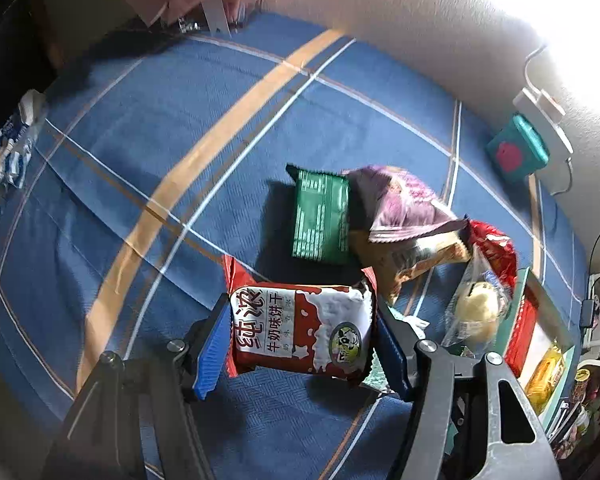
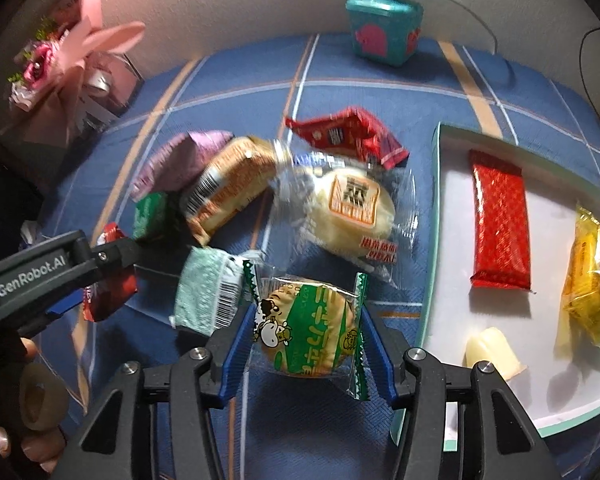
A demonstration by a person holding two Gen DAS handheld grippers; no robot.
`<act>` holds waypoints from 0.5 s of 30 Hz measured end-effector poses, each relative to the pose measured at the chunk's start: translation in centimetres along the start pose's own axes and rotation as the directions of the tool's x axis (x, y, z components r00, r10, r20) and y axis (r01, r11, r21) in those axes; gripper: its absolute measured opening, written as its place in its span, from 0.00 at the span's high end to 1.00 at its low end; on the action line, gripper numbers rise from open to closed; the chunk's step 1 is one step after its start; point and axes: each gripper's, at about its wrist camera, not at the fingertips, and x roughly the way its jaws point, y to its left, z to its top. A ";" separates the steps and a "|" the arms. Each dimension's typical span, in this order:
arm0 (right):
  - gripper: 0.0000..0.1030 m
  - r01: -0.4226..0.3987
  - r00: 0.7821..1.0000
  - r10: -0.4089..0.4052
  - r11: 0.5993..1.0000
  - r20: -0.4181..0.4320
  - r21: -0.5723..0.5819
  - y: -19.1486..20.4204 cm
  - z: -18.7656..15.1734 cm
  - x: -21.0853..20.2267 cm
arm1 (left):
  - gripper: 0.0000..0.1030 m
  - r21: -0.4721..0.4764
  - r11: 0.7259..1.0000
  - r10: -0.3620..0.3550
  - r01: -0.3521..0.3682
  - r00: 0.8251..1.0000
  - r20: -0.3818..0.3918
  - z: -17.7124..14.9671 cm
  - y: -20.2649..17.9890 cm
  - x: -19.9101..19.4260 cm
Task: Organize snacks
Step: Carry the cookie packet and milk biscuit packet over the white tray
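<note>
Left gripper (image 1: 304, 344) clamped on red-and-white biscuit pack (image 1: 300, 330), blue pads pressed on both short ends, pack held clear above blue plaid cloth (image 1: 160, 120). Jaws about half open, filled by the pack.

Right gripper (image 2: 306, 338) closed on green-and-white round cracker packet (image 2: 306, 328), pads against both crimped edges, packet off the cloth. Jaws about half open.

Loose pile on the cloth beyond both grippers: green wrapper (image 1: 320, 216), purple bag (image 1: 400, 204), orange-brown pack (image 2: 232, 184), clear-wrapped round cake (image 2: 348, 208), red packet (image 2: 348, 132), pale green packet (image 2: 204, 292) just beside the held cracker packet.

Teal-rimmed white tray (image 2: 436, 184) right of the pile, holding long red bar (image 2: 500, 220), yellow packet (image 2: 588, 276), small pale yellow piece (image 2: 492, 350), all apart from each other.

Teal box with pink print (image 2: 384, 28) at far edge by the wall. Pink bouquet (image 2: 60, 56) at far left corner.
</note>
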 end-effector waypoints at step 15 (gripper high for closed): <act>0.46 -0.012 0.996 0.009 0.999 0.086 0.040 -3.7 -0.2 -5.2 | 0.35 0.063 0.996 -0.062 0.055 0.993 0.104 -0.6 -2.7 -4.8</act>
